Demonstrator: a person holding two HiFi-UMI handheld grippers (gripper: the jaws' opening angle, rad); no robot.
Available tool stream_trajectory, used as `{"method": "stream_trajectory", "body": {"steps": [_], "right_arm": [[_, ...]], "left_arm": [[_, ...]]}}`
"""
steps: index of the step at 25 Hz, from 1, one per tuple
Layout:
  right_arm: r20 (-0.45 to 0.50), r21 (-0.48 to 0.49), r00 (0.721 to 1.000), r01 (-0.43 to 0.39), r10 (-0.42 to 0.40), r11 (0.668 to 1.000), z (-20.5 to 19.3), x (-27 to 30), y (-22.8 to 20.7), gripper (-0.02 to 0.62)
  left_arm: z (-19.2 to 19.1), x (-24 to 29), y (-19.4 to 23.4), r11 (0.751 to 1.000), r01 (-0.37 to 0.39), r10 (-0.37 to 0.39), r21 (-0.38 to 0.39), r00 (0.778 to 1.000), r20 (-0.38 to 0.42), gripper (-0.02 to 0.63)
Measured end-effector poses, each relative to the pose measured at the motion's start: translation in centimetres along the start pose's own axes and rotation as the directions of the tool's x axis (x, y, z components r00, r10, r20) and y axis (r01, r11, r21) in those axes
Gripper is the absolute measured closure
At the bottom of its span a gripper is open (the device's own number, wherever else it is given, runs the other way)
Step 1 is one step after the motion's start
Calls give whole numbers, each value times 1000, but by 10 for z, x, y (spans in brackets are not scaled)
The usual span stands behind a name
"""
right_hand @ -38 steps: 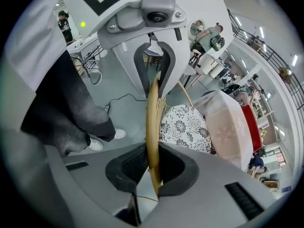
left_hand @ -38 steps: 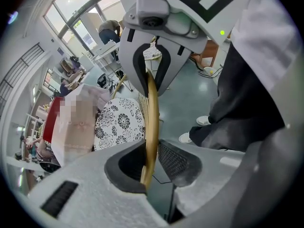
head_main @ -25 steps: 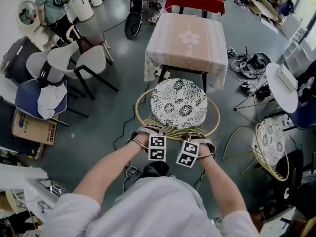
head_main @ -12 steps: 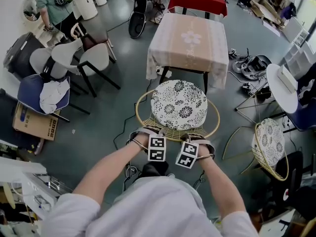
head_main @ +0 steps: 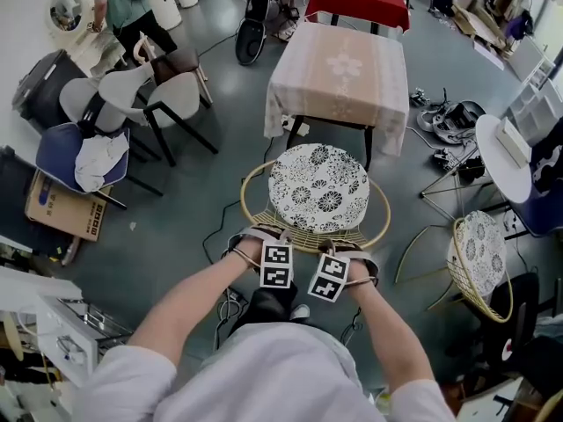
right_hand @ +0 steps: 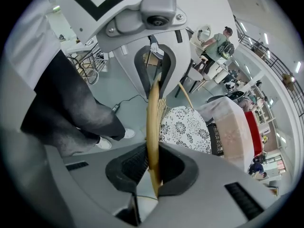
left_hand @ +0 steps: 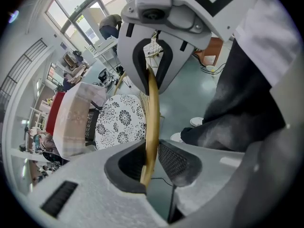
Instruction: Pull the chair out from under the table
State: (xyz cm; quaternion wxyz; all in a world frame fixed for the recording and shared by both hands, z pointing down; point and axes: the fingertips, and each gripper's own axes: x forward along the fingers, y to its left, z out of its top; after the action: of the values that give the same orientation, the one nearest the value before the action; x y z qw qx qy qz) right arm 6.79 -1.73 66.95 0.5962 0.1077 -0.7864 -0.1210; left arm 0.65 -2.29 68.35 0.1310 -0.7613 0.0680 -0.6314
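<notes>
The rattan chair (head_main: pixel 303 233) looks light and stiff, its smooth back rim (left_hand: pixel 152 108) likely slippery; left gripper (left_hand: pixel 151 164) and right gripper (right_hand: pixel 153 167) each clamp that rim, side by side.

Readable text: none is showing.
Cardboard box (head_main: pixel 63 211): is carrying dark print, too small to read.
Marker cubes (head_main: pixel 277 266): are showing black-and-white squares only.

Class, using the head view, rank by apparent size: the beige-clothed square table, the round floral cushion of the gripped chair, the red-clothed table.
Largest: beige-clothed square table.
Next: round floral cushion of the gripped chair.
Smallest: red-clothed table, though it is farthest away.
</notes>
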Motion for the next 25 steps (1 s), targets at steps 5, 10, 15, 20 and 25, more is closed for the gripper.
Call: {"method": "stream_trajectory", "body": {"steps": [5, 10, 15, 20, 25], "right_arm": [[-3, -2, 1000, -5, 5, 1000, 1, -3, 10, 560], [-5, 2, 1000, -7, 7, 1000, 3, -7, 23, 560], [-9, 12, 1000, -5, 5, 1000, 9, -11, 39, 560], [-20, 25, 1000, -3, 4, 1000, 14, -14, 56, 560], [-29, 43, 1000, 11, -10, 999, 17, -15, 64, 560]], "left_arm": [[0, -3, -11, 1000, 3, -3, -7, 1000, -11, 520], [1, -7, -24, 1000, 13, -13, 13, 1000, -6, 522], [-2, -12, -39, 999, 16, -16, 34, 1000, 2, 522], [-5, -16, -56, 998, 24, -24, 52, 1000, 10, 522], [-6, -19, -65, 998, 25, -26, 52, 999, 21, 520]]}}
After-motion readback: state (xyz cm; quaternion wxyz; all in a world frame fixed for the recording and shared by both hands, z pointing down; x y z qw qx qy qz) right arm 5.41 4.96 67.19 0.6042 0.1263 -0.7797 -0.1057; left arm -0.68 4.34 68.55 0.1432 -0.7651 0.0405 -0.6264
